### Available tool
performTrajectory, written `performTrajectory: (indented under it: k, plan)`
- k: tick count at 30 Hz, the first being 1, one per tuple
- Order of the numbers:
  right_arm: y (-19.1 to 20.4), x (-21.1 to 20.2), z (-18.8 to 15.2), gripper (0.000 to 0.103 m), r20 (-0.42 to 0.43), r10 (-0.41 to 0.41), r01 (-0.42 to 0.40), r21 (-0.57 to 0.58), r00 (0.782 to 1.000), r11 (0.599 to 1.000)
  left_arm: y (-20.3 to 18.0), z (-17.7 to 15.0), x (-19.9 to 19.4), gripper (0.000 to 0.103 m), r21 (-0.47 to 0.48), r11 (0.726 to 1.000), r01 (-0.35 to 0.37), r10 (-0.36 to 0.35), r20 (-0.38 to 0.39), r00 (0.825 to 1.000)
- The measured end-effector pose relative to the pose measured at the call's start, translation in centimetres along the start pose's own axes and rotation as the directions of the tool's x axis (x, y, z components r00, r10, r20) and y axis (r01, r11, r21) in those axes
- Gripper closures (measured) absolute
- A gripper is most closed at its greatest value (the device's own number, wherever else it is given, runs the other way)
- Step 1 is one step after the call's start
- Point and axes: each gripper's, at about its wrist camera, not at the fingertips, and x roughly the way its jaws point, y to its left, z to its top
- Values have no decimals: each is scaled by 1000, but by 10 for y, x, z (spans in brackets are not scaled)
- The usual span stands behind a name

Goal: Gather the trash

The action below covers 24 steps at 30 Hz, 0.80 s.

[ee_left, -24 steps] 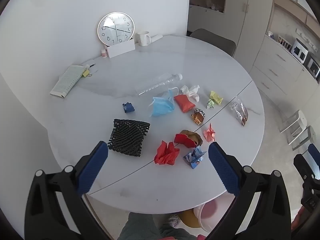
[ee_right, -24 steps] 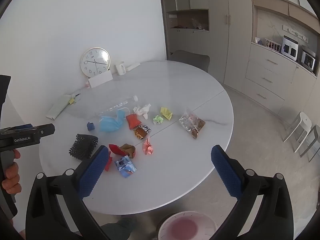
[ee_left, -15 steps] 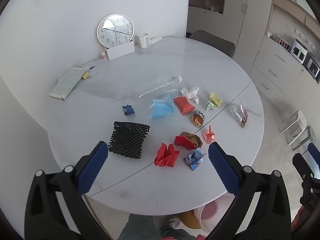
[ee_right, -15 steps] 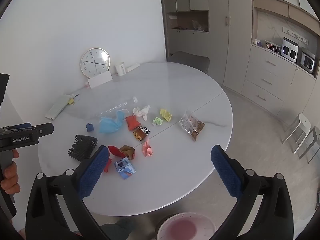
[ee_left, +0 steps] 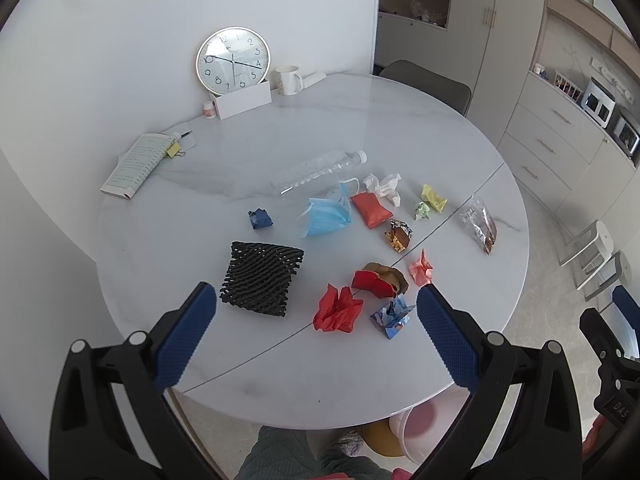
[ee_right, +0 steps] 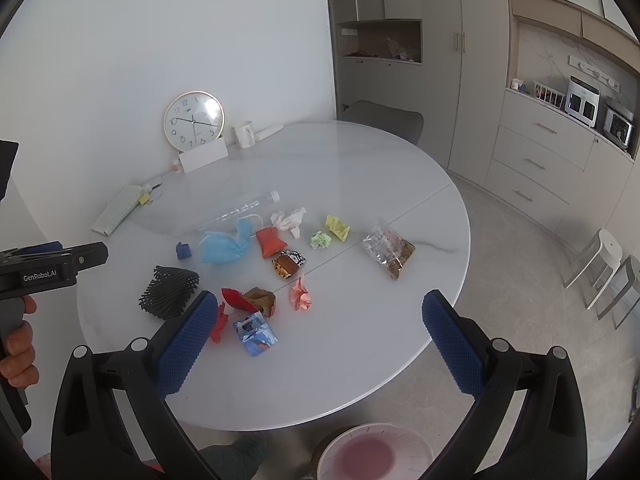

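"GenRobot.AI" on left tongs (ee_right: pixel 48 268) housing

Black netted sleeve (ee_left: pixel 261 278) (diamond mesh), blue mask (ee_left: pixel 325 216)

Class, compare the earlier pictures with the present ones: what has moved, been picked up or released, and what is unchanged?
Nothing was taken hold of or let go. Both views drifted only slightly. The left gripper and right gripper stay wide open and empty above the table, and the black foam net, blue mask and paper scraps lie unmoved.
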Motion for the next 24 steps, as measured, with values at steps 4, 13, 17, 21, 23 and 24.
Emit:
performTrajectory:
  k: [4, 13, 17, 21, 23, 24]
  plan:
    - [4, 2, -1, 2, -1, 0, 0, -8, 1000, 1000, 3, -1, 1, 7, -3, 1000, -1, 1, -3, 1000]
    - [10, 5, -1, 2, -12, 5, -5, -14, 1000, 1000, 10, -3, 3, 7, -13, 1000, 1, -1, -11, 1000]
    - [13, 5, -1, 2, -16, 2, -3, -19, 1000, 1000, 12, -4, 3, 7, -18, 1000, 1, -1, -14, 1000]
    - [13, 5, -2, 2, -14, 2, -2, -19, 1000, 1000, 13, -4, 4, 7, -19, 1000, 2, -2, -16, 1000]
    - [13, 5, -1, 2, -15, 3, -3, -19, 1000, 1000, 13, -4, 4, 7, -19, 1000, 2, -2, -16, 1000]
    - [13, 4, -2, 2, -15, 3, -3, -19, 1000, 1000, 13, -4, 4, 7, -19, 1000, 2, -2, -16, 1000]
